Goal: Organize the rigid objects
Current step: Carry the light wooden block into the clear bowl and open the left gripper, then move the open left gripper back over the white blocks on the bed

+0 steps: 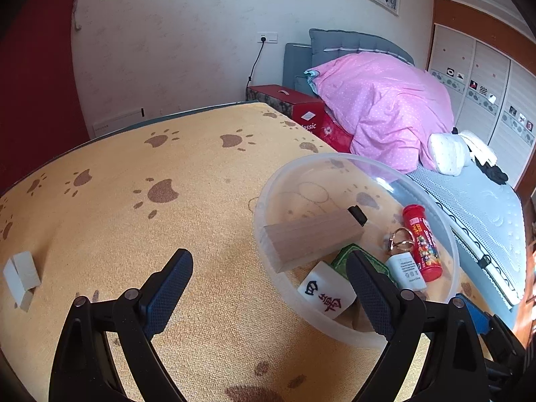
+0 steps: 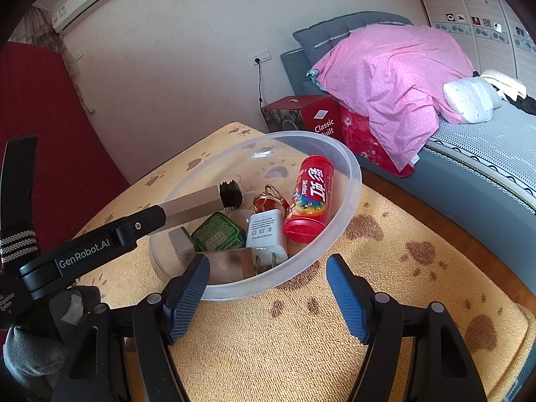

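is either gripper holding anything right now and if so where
No. The left gripper and right gripper are both open and empty, beside the clear bowl.

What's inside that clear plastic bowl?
The clear bowl holds a wooden block, a red Skittles tube, a white charger plug, a green tile, a mahjong tile, a black cap and a keyring. Anything beneath them is hidden.

Soft, even daylight, perhaps from the right; fisheye-bent, dark-vignetted edges.
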